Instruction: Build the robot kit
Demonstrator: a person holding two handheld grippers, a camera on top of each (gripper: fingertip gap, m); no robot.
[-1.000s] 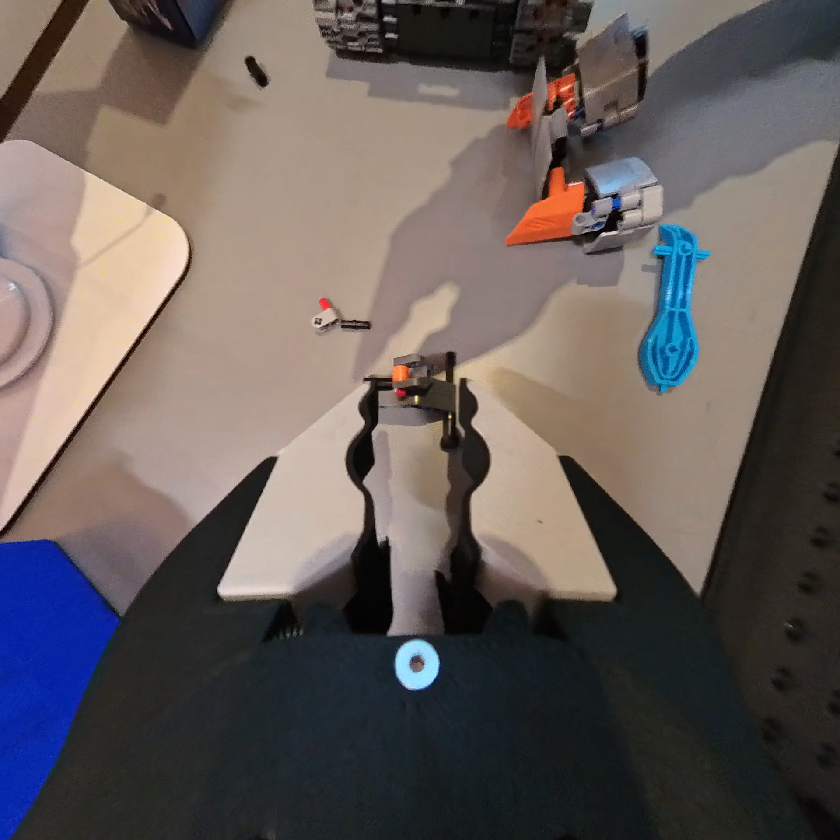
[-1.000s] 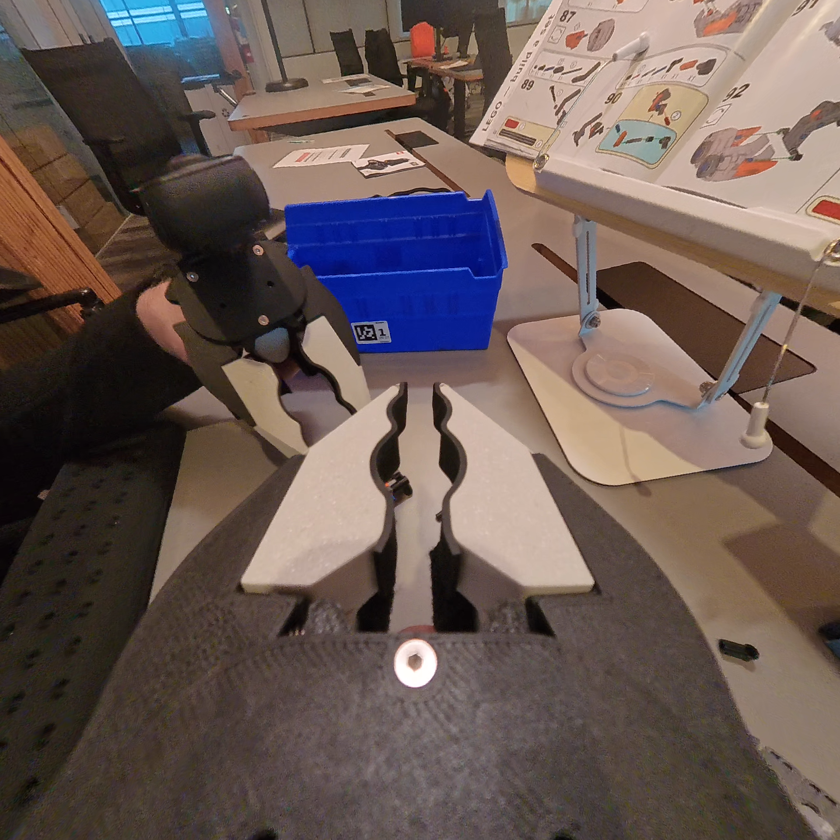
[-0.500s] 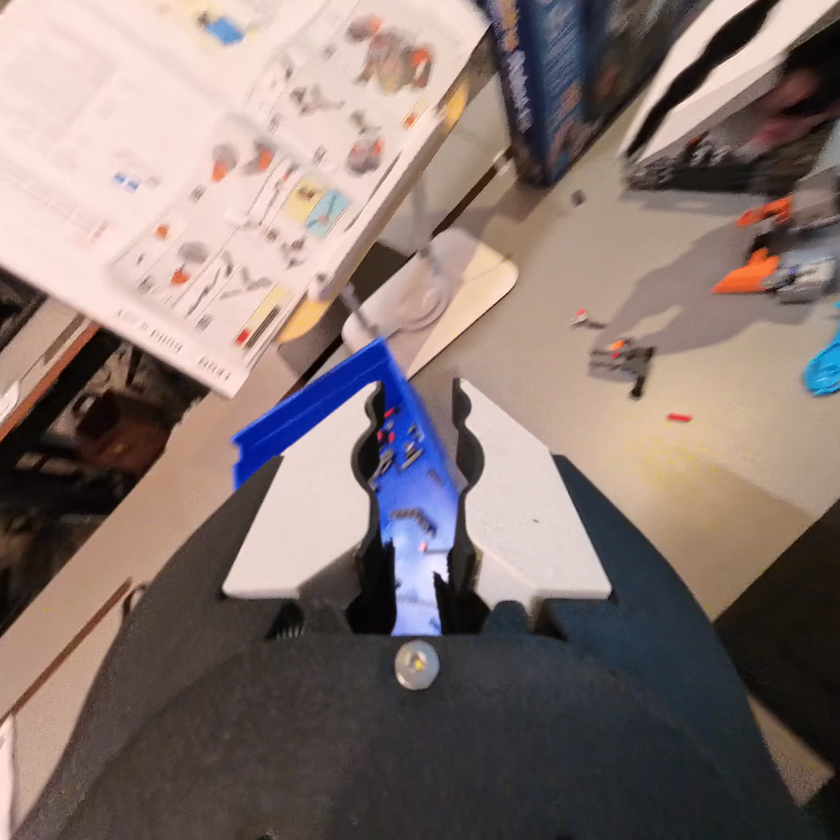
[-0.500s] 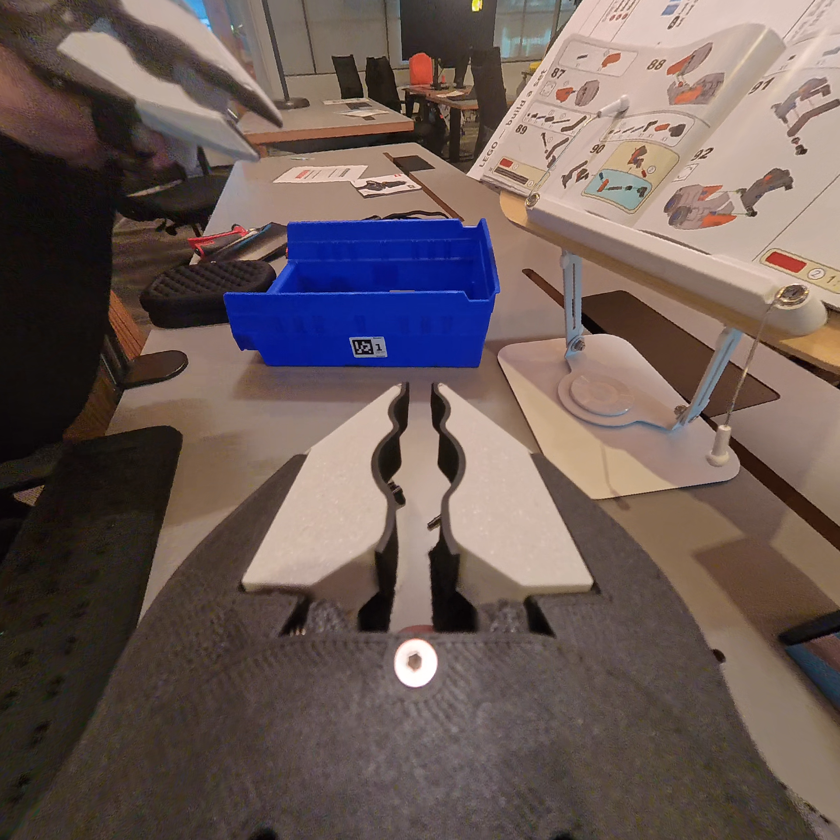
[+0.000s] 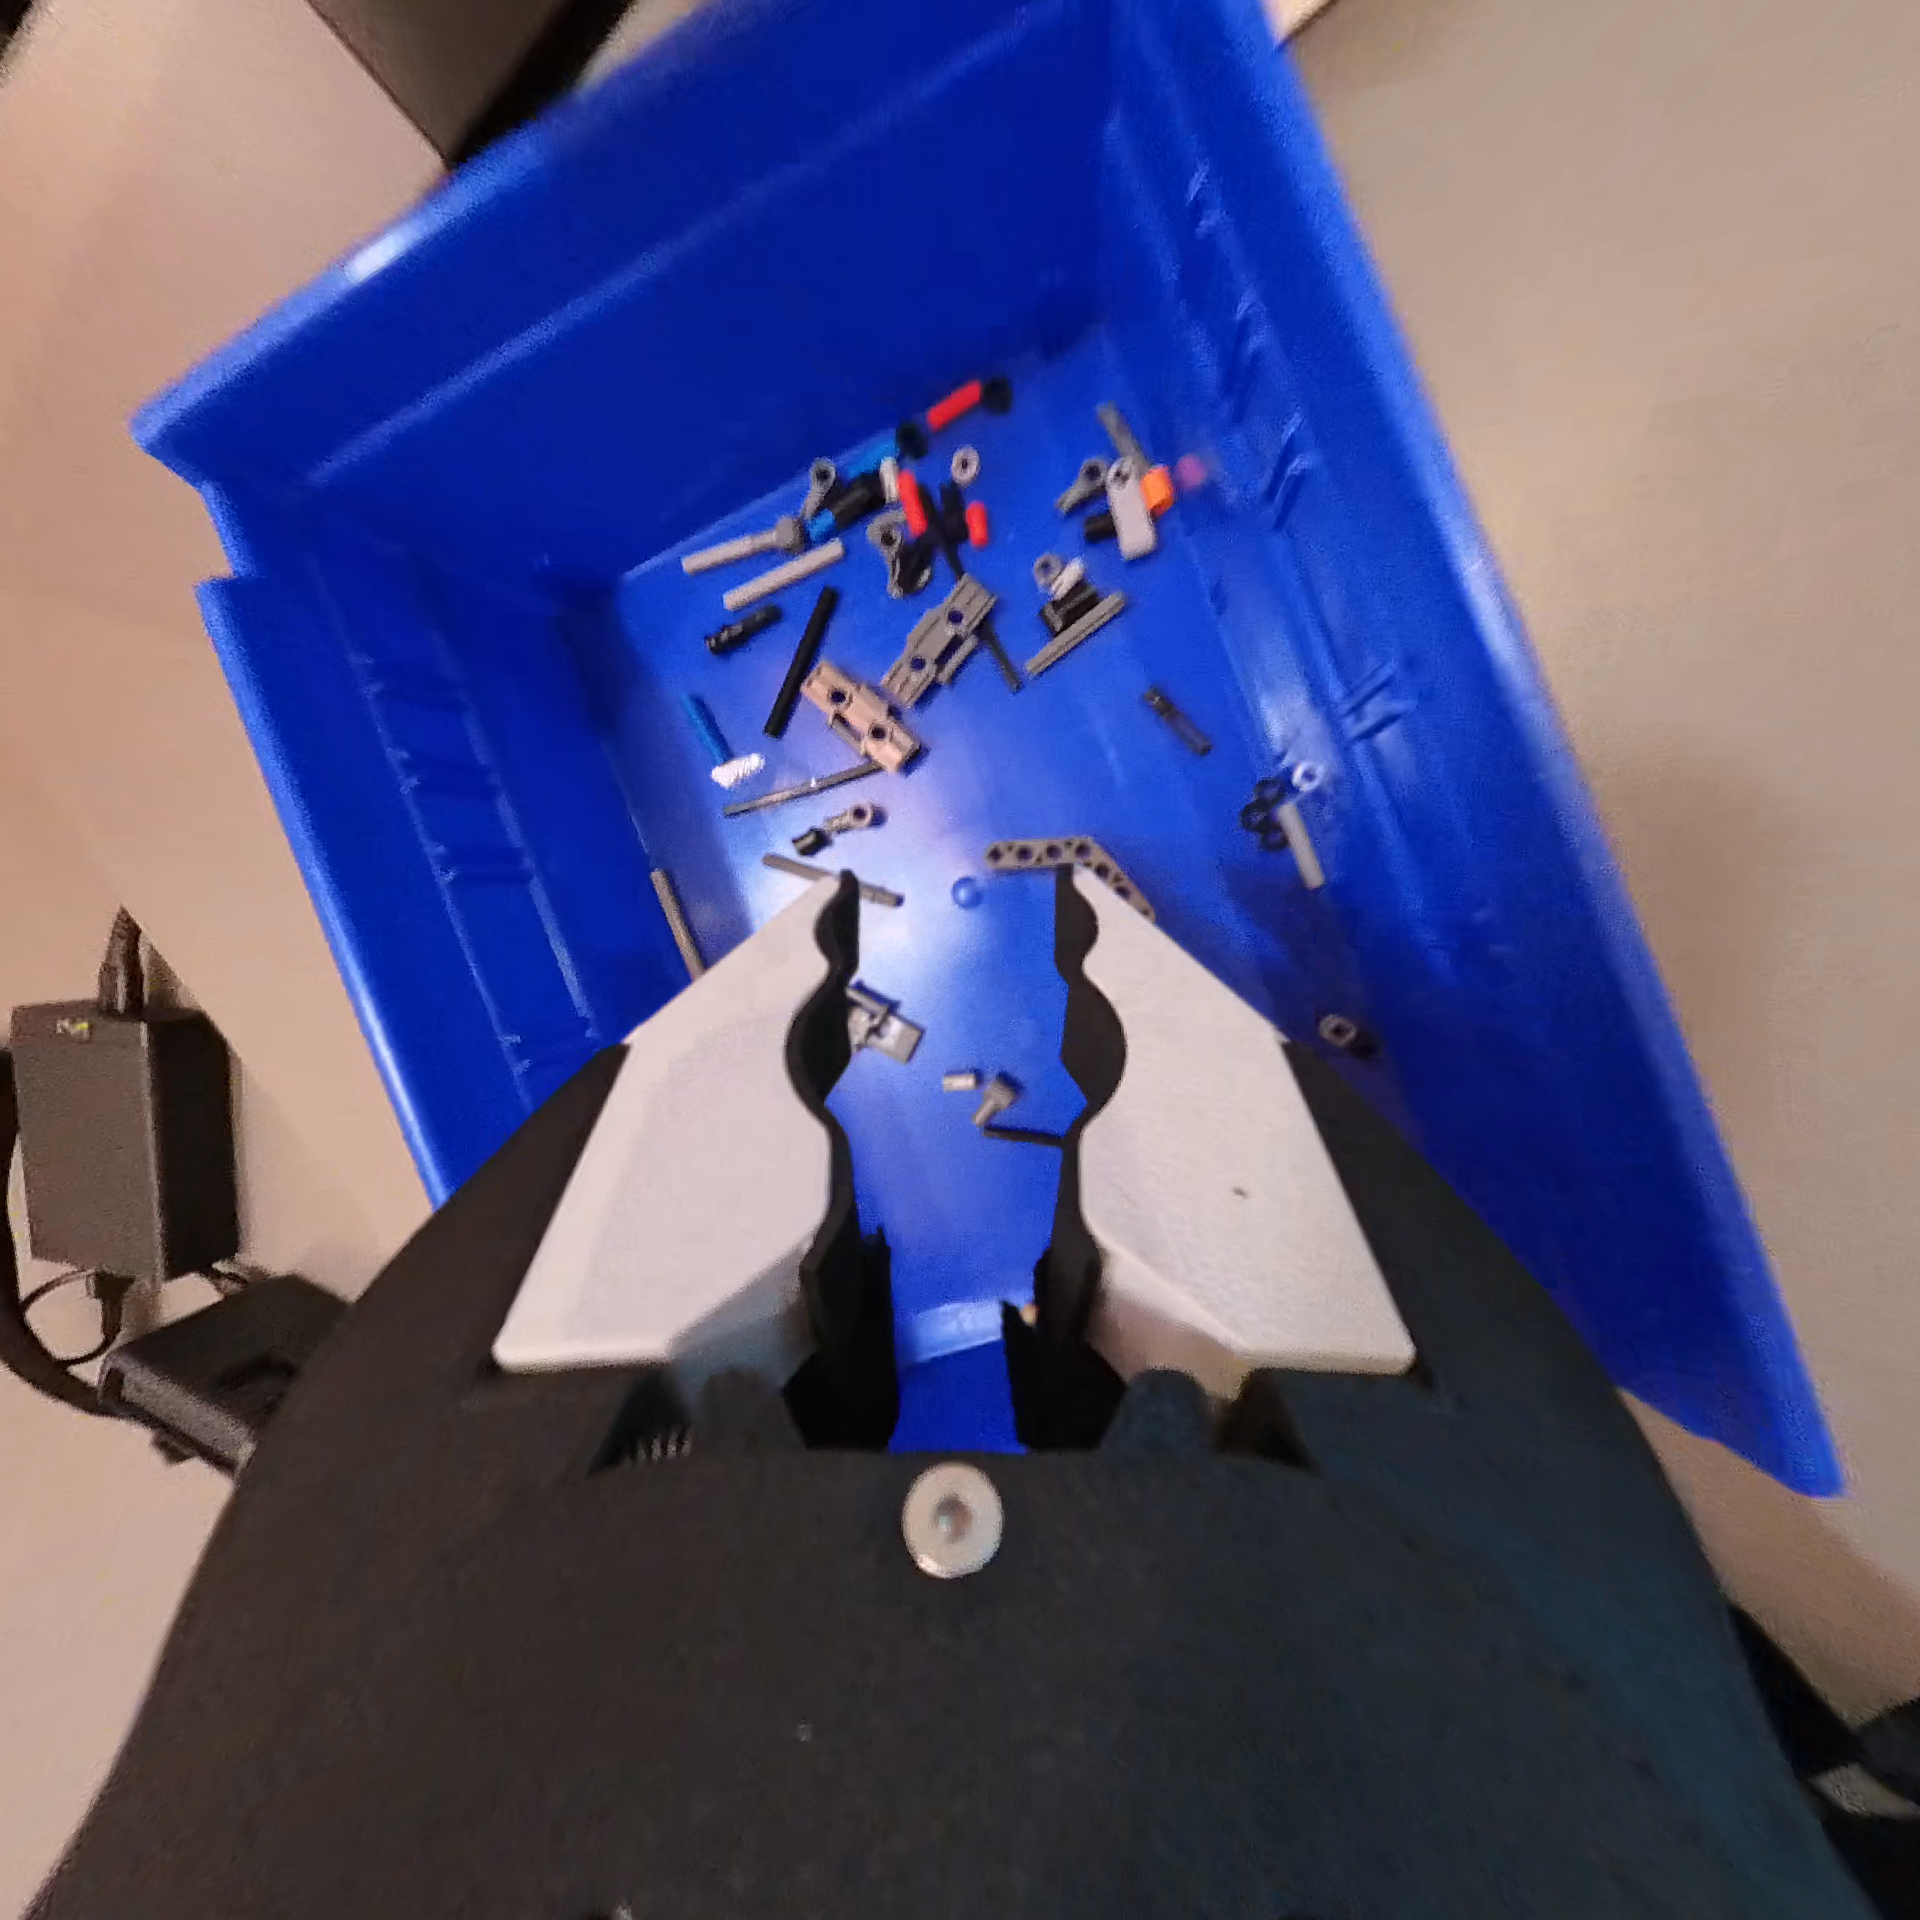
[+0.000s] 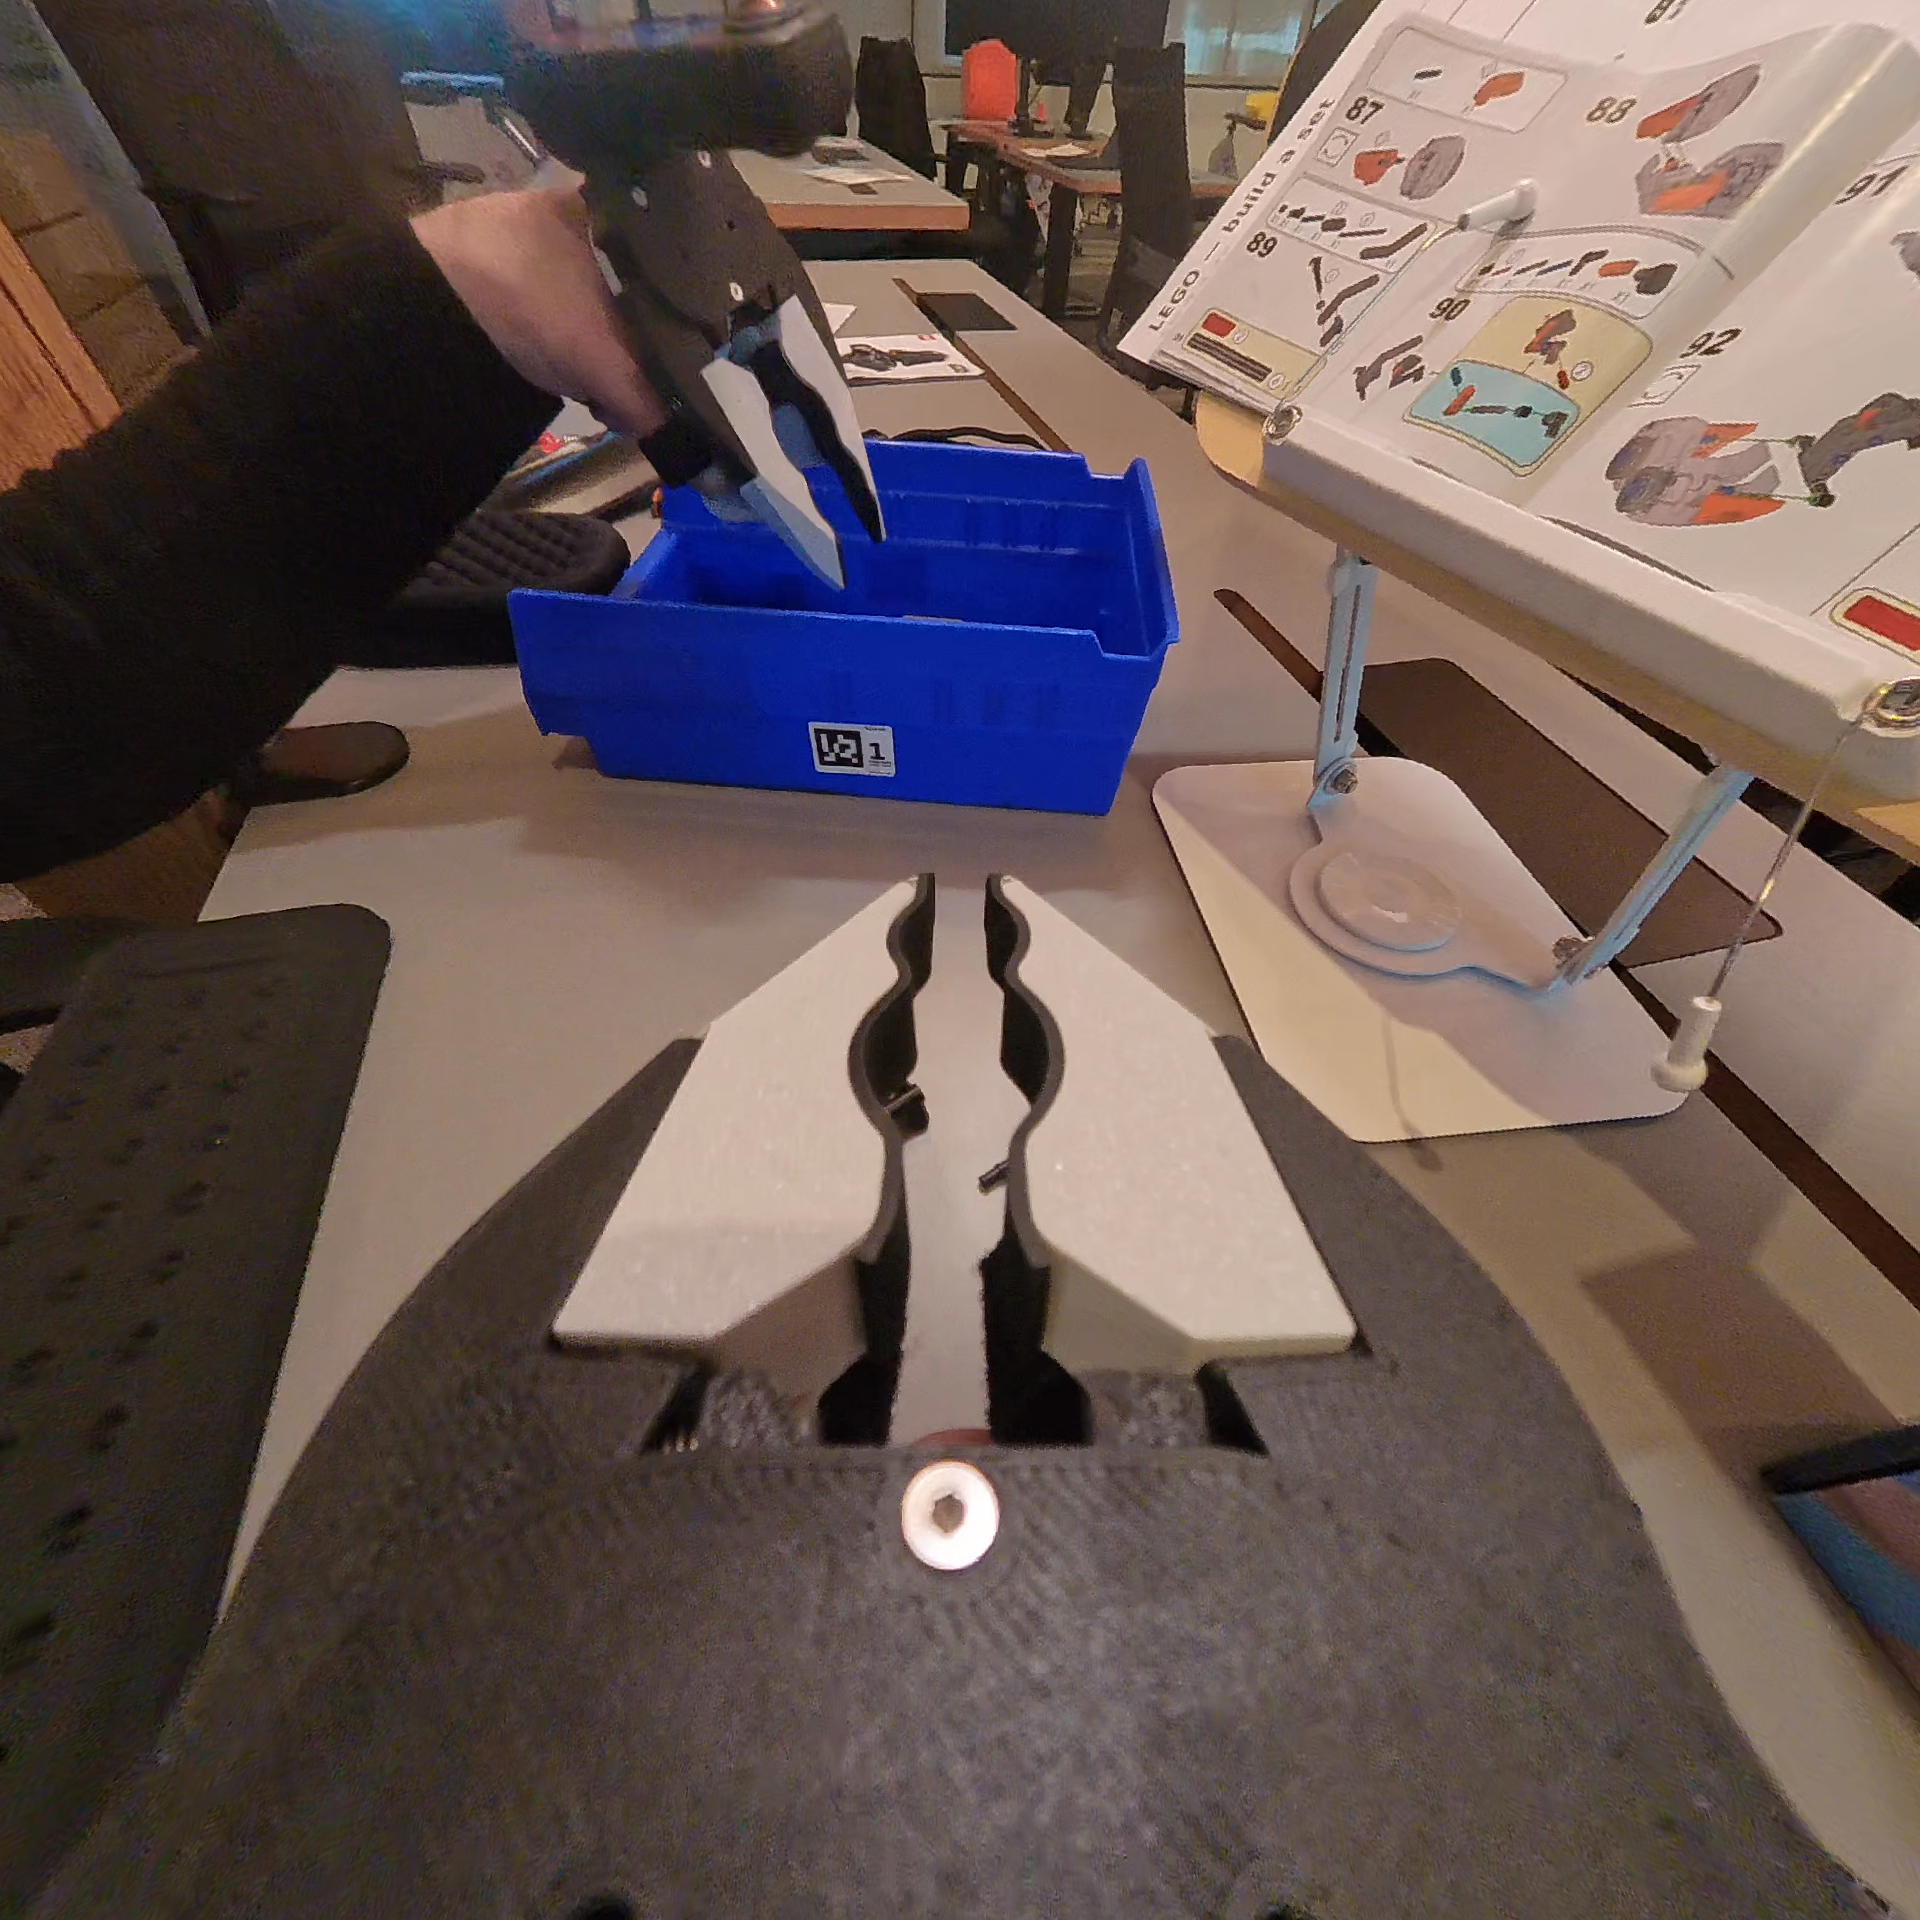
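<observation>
Left wrist view: my left gripper [image 5: 951,894] hangs over the open blue bin [image 5: 499,727], its fingers [image 5: 727,1122] spread apart and empty, tips pointing down toward the bin floor. Loose building parts [image 5: 914,644] lie scattered there: grey, black, red and tan pins, axles and beams, with an angled grey beam [image 5: 1060,862] just beyond the right fingertip. A black power adapter [image 5: 104,1143] sits on the worktop [image 5: 156,260] beside the bin.

Right wrist view: my right gripper [image 6: 958,883] is low over the worktop [image 6: 582,914], short of the bin [image 6: 831,686]. Its fingers [image 6: 769,1153] are nearly closed, leaving a narrow gap. Small dark bits show at their inner edges; I cannot tell whether they are gripped. The left gripper [image 6: 847,540] shows farther off, dipping into the bin from above, held by a hand [image 6: 540,301] in a dark sleeve. To the right, an open instruction booklet [image 6: 1558,260] rests on a white stand [image 6: 1403,987]. A black perforated pad [image 6: 156,1143] lies at left.
</observation>
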